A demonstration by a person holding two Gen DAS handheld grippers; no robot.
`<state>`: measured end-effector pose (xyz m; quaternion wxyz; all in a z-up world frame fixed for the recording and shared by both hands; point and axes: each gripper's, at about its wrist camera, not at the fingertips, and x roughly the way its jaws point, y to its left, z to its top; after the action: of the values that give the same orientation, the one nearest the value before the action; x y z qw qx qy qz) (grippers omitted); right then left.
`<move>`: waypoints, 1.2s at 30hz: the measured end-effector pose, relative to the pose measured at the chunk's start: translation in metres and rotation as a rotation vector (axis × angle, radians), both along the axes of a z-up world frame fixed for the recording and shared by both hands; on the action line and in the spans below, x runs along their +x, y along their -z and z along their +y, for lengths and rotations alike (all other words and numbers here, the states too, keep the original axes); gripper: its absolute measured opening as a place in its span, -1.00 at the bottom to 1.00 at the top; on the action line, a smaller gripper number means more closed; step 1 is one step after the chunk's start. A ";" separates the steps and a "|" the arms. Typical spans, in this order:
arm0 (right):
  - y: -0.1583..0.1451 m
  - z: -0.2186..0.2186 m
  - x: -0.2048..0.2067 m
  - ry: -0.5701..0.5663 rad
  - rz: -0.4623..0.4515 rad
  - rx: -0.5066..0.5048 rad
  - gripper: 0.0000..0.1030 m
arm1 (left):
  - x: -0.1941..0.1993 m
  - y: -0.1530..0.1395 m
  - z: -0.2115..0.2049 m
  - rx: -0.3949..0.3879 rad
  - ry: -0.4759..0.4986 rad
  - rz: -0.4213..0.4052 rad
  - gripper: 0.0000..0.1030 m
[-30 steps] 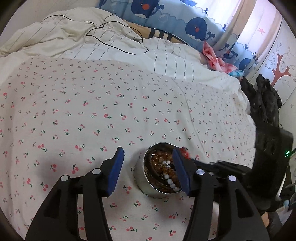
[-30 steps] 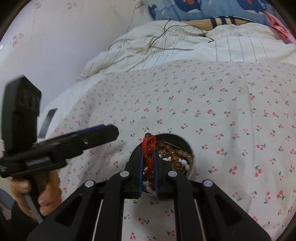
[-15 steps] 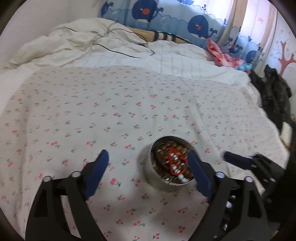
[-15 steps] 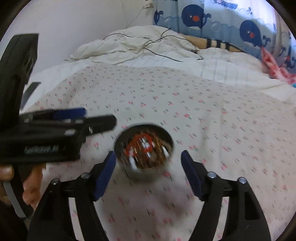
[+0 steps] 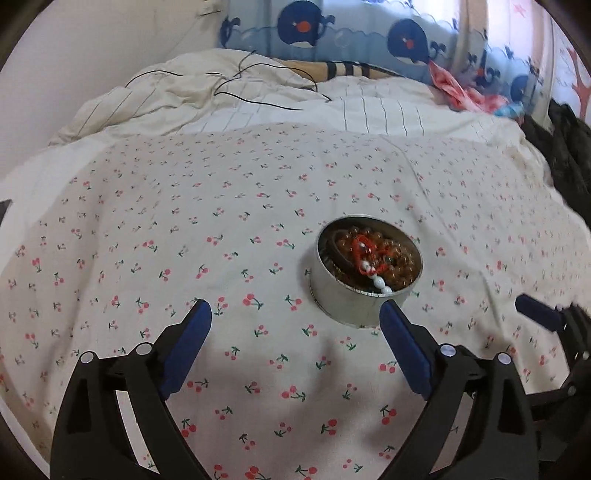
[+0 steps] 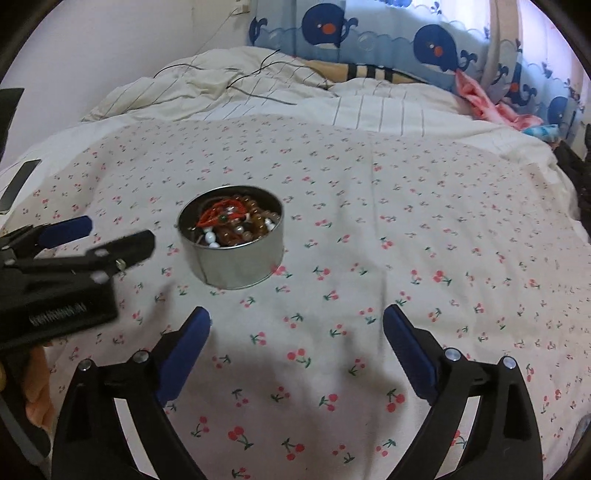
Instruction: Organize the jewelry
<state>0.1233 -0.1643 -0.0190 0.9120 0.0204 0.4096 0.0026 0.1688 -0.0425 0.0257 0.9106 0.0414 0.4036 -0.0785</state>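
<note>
Foreground, left wrist view: the left gripper (image 5: 293,314) fills the lower frame, its blue-padded fingers (image 5: 186,343) spread wide and opening further, with only the cherry-print bedspread (image 5: 184,221) between them and nothing held. The tip of the right-hand finger lies just below the near wall of the round metal tin (image 5: 364,275), which stands upright on the bedspread right of centre; whether tip and tin touch cannot be told. Foreground, right wrist view: the right gripper (image 6: 295,315) likewise occupies the lower frame, its jaws wide apart, opening, and empty, well clear of the tin, which here stands left of centre. Middle ground: the tin holds a heap of jewelry, namely amber-brown beads (image 5: 400,258), a red cord bracelet (image 6: 218,214) on top, and white beads (image 5: 380,284) at the near rim. At the left edge of the right wrist view the left gripper appears side-on, near the tin. Background: a rumpled striped duvet (image 5: 221,92) crossed by a thin black cable (image 5: 258,101), and, along the upper frame, a whale-print curtain (image 6: 369,33).
</note>
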 end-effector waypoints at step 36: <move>0.002 -0.004 0.004 0.047 -0.032 0.011 0.79 | 0.003 0.007 0.001 0.000 -0.011 0.007 0.85</move>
<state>0.1269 -0.1684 -0.0205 0.9182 0.0352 0.3943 -0.0163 0.1715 -0.0415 0.0186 0.9096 0.0387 0.4071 -0.0736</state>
